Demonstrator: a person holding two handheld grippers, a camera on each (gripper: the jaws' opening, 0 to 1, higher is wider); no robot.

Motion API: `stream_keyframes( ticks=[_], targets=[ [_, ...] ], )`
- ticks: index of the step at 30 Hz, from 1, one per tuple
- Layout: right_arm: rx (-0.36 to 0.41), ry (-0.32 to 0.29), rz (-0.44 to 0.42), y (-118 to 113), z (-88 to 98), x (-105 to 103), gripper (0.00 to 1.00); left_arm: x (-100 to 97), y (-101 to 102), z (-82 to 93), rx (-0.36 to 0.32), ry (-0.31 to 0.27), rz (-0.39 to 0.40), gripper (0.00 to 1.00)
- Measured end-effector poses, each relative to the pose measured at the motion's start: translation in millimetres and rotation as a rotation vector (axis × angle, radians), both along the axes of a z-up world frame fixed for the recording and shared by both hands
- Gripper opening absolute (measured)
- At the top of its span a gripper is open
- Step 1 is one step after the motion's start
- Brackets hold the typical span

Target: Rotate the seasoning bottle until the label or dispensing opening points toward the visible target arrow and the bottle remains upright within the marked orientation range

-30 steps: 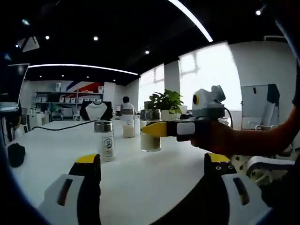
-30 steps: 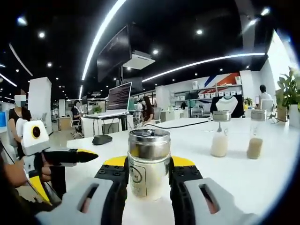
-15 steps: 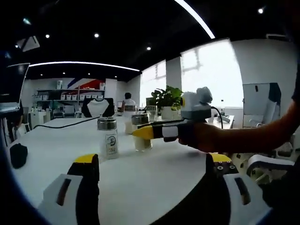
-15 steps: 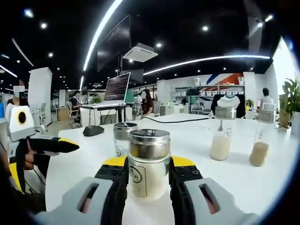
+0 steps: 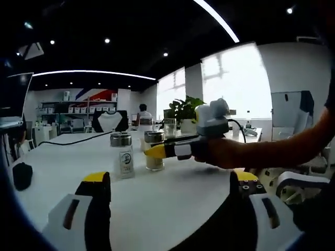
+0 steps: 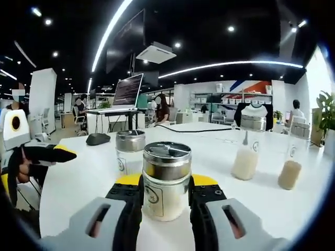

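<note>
In the right gripper view, nearest to us, the right gripper [image 6: 166,194] has its yellow-tipped fingers [image 6: 127,201] pinching a seasoning bottle [image 6: 166,180] from both sides. The bottle stands upright between them, a glass jar with a metal cap, pale contents and a small label facing us. Just behind it and a little to the left stands a second bottle [image 6: 130,151] with a metal cap, resting on the white surface [image 6: 209,157]. Off to the right, well apart, we see two taller bottles: one with whitish contents [image 6: 246,146] and one with tan contents [image 6: 293,157]. At the far left edge the left gripper [image 6: 49,153] comes into view, held in a hand [image 6: 21,167]. A dark mouse-like object [image 6: 98,138] lies farther back on the surface, near a laptop [image 6: 127,94].

In the left gripper view, the left gripper [image 5: 170,185] has its fingers [image 5: 97,196] spread wide apart, with nothing between them, low over the surface [image 5: 157,198]. Beyond, the right gripper [image 5: 157,151] reaches in from the right, closed on the seasoning bottle [image 5: 154,157]. Just beside it stands the labelled second bottle [image 5: 122,155]. A potted plant [image 5: 183,112] sits farther back by the window.
</note>
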State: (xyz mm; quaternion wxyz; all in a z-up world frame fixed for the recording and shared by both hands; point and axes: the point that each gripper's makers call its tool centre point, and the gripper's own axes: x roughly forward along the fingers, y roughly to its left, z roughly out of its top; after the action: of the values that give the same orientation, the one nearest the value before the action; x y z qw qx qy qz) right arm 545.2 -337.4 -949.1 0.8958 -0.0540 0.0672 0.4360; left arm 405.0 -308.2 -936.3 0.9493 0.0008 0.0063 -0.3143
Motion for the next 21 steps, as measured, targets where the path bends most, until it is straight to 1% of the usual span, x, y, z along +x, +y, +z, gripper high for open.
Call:
stream_keyframes(
  ticks=[4,6,9,15,21],
  targets=[
    [-0.007,0.003,-0.006,0.7,-0.3,3.3,0.31,-1.0,-2.2,0.5,0.002,-0.003,-0.003,1.00],
    [-0.009,0.005,-0.009,0.9,-0.2,4.6,0.31,-1.3,-0.9,5.0,0.008,-0.031,0.010,1.00],
    [-0.012,0.012,-0.021,1.0,0.0,6.4,0.31,-0.9,1.1,7.2,0.015,-0.041,0.017,1.00],
    [-0.007,0.012,-0.033,0.1,-0.2,2.8,0.31,-0.1,5.3,8.0,0.017,-0.042,0.023,1.00],
    [-0.012,0.016,-0.054,-0.4,0.5,0.7,0.31,-0.1,3.3,5.6,0.020,-0.034,0.020,1.00]
  ],
)
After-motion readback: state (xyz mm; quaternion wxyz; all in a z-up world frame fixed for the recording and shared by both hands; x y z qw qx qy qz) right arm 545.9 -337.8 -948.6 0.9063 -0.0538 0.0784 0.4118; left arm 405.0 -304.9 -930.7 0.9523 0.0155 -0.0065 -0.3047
